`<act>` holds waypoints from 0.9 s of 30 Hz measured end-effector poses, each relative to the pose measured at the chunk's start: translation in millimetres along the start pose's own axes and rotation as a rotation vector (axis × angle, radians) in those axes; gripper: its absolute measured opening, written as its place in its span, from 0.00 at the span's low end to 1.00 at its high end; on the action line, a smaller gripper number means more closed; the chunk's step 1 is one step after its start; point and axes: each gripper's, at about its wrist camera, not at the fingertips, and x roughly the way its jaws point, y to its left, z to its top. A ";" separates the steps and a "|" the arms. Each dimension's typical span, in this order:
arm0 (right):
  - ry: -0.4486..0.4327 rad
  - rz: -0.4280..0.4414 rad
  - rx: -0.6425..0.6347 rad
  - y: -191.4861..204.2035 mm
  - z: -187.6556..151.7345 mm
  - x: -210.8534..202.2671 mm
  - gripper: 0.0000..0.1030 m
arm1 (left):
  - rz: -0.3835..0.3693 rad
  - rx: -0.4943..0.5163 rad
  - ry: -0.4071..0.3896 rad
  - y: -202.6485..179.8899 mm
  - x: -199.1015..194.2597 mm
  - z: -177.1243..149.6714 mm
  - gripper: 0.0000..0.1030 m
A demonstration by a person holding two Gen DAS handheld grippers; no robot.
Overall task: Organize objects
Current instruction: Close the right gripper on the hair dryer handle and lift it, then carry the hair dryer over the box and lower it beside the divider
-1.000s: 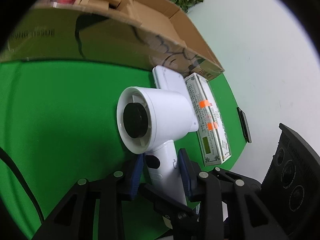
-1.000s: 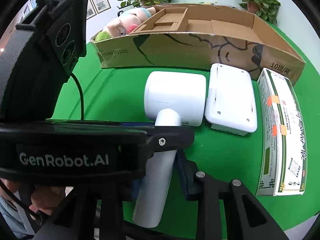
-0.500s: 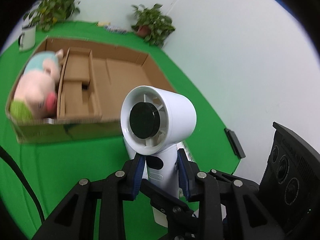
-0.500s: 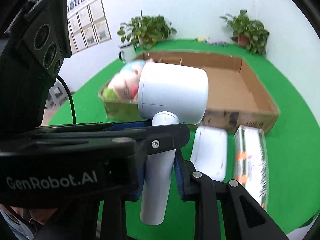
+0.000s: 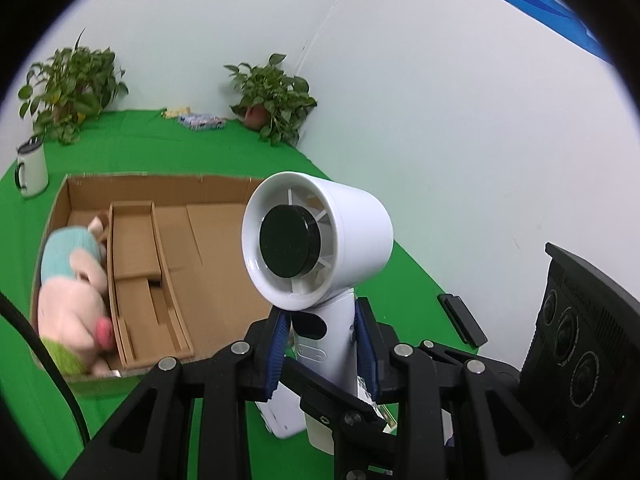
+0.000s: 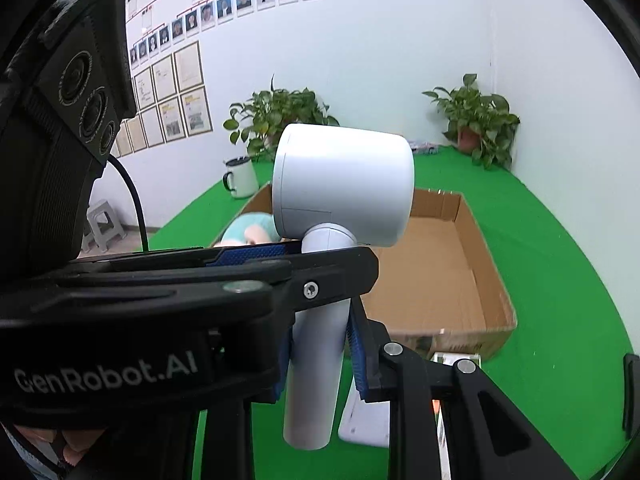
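Left wrist view first: we hold the white handheld fan point(image 5: 318, 240) by its handle, the blue pads point(image 5: 276, 350) of the left gripper point(image 5: 322, 344) pressed against both sides of it just below the round head, so the jaws stand nearly closed around the handle. Its head rises straight above the jaws, grille and dark hub facing us. Beyond and left of the jaws sits the cardboard box point(image 5: 208, 248), with a plush toy point(image 5: 72, 300) lying in its left compartment. Below the jaws we see a white case point(image 5: 278, 416) on the green cloth point(image 5: 120, 148).

From the right wrist view, our right gripper point(image 6: 320, 348) also clamps the same handle, lower down, with its pads tight on either side; these jaws have just been closing a little on the handle. The fan's head point(image 6: 344, 184) stands above the jaws, upright, lifted clear of the cloth. The box point(image 6: 440, 280) lies ahead and right of the jaws, the mug point(image 6: 242, 178) further back on the left
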 end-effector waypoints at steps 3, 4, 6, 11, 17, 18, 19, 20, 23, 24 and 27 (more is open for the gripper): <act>-0.012 -0.001 0.002 -1.0 13.4 0.8 0.23 | 0.005 0.012 -0.006 0.7 3.3 7.7 0.29; -0.015 -0.001 0.002 -1.4 18.1 1.3 0.23 | 0.006 0.012 -0.009 1.7 5.0 12.1 0.29; -0.018 -0.001 0.001 -3.2 26.3 4.9 0.23 | 0.011 0.014 -0.012 5.3 10.5 19.0 0.29; -0.015 0.003 0.000 -7.7 46.7 17.6 0.23 | 0.017 0.009 -0.015 14.7 21.0 32.5 0.29; -0.004 0.012 -0.013 -16.1 70.9 43.7 0.23 | 0.030 0.002 -0.014 27.4 34.1 51.5 0.29; -0.001 0.016 -0.015 -17.8 74.4 49.5 0.23 | 0.032 -0.001 -0.011 30.2 37.3 54.1 0.29; 0.005 0.019 -0.015 -19.8 78.1 55.6 0.23 | 0.034 -0.008 -0.005 34.6 42.2 57.2 0.29; 0.011 0.021 -0.015 -24.2 80.9 63.5 0.23 | 0.036 -0.017 0.000 39.2 47.2 60.1 0.29; 0.034 0.032 -0.014 -32.0 89.9 86.0 0.23 | 0.042 -0.032 0.008 46.6 56.0 63.7 0.29; 0.043 0.035 -0.014 -36.2 92.1 96.2 0.23 | 0.043 -0.038 0.012 49.5 59.8 64.6 0.29; 0.063 0.047 -0.006 -45.5 96.3 115.5 0.23 | 0.052 -0.051 0.033 58.9 74.7 65.6 0.29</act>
